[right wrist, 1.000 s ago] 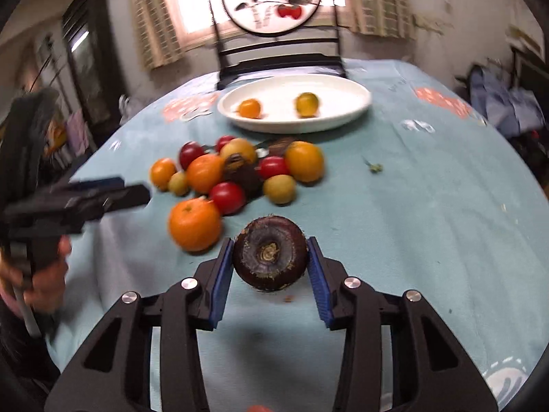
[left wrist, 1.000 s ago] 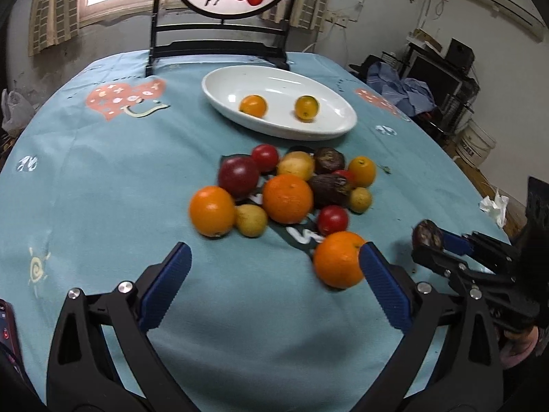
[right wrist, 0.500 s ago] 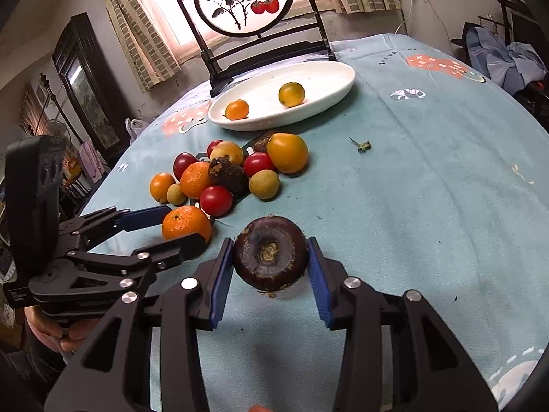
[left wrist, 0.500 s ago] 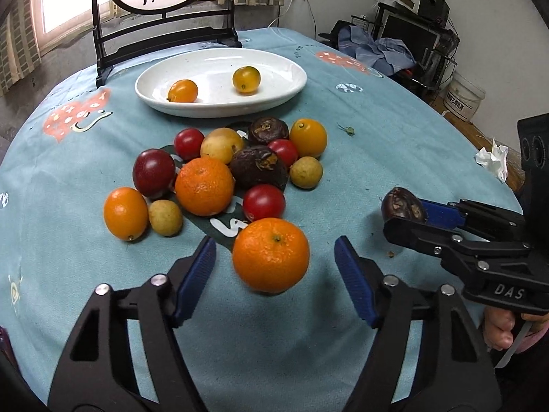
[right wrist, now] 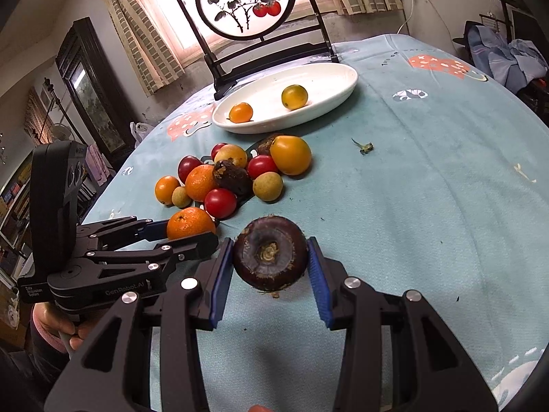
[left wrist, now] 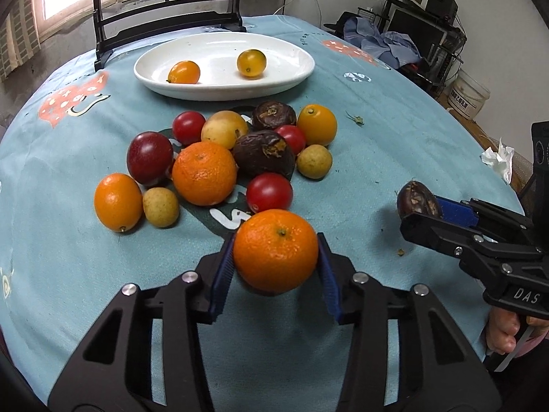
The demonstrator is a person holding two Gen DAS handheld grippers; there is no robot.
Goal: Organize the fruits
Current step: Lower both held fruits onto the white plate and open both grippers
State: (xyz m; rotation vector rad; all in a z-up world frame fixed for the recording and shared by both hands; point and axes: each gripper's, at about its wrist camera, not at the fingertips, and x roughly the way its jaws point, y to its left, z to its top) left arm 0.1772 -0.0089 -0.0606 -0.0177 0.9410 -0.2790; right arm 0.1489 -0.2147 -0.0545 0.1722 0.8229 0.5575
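My left gripper [left wrist: 275, 267] is shut on a large orange mandarin [left wrist: 276, 250] at the near edge of the fruit pile [left wrist: 223, 158]. My right gripper [right wrist: 271, 276] is shut on a dark brown water chestnut [right wrist: 270, 252], to the right of the pile; it also shows in the left wrist view [left wrist: 417, 202]. The left gripper and mandarin show in the right wrist view [right wrist: 190, 224]. A white oval plate [left wrist: 295, 72] beyond the pile holds two small orange fruits [left wrist: 183, 72] [left wrist: 251, 63].
The pile holds oranges, red tomatoes, yellow-brown fruits and dark brown ones on a teal tablecloth [left wrist: 68, 267]. A black stand with a round painted screen [right wrist: 245, 3] stands behind the plate. A crumpled tissue [left wrist: 499, 158] lies at the table's right edge.
My left gripper moved in around the near mandarin and closed on it. My right gripper stayed shut on the water chestnut, hardly moving.
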